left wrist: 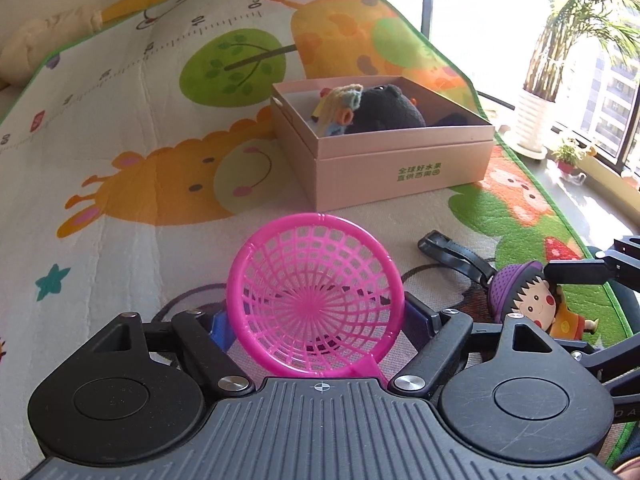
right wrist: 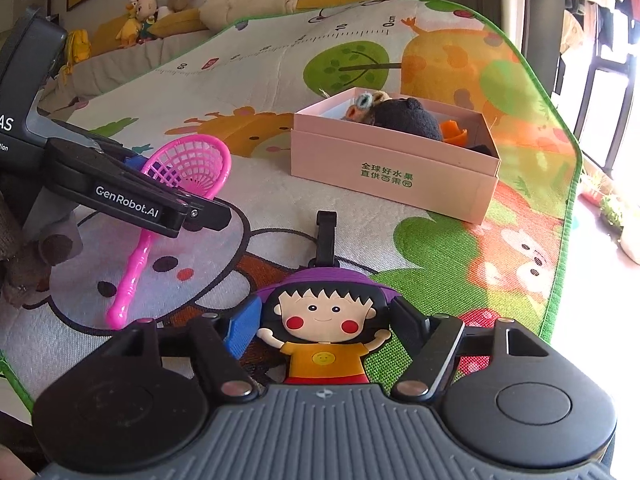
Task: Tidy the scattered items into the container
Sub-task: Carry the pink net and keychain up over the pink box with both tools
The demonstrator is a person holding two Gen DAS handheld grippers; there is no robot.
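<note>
My left gripper (left wrist: 316, 320) is shut on a pink plastic net scoop (left wrist: 316, 300) and holds it above the play mat; the scoop also shows in the right wrist view (right wrist: 188, 164), with its handle hanging down. My right gripper (right wrist: 320, 320) is shut on a flat cartoon girl figure (right wrist: 324, 332) with a purple hat and a black strap; the figure also shows in the left wrist view (left wrist: 532, 300). The pink cardboard box (left wrist: 404, 160) stands ahead on the mat, also in the right wrist view (right wrist: 392, 176). It holds a black plush toy (left wrist: 384, 112) and a knitted toy (left wrist: 340, 108).
The colourful play mat (left wrist: 160, 120) covers the floor. Its green edge (right wrist: 568, 200) runs along the right, with potted plants (left wrist: 532, 120) and a window beyond. Plush toys (right wrist: 140, 12) and cushions lie along the far wall. An orange item (right wrist: 454, 130) lies in the box.
</note>
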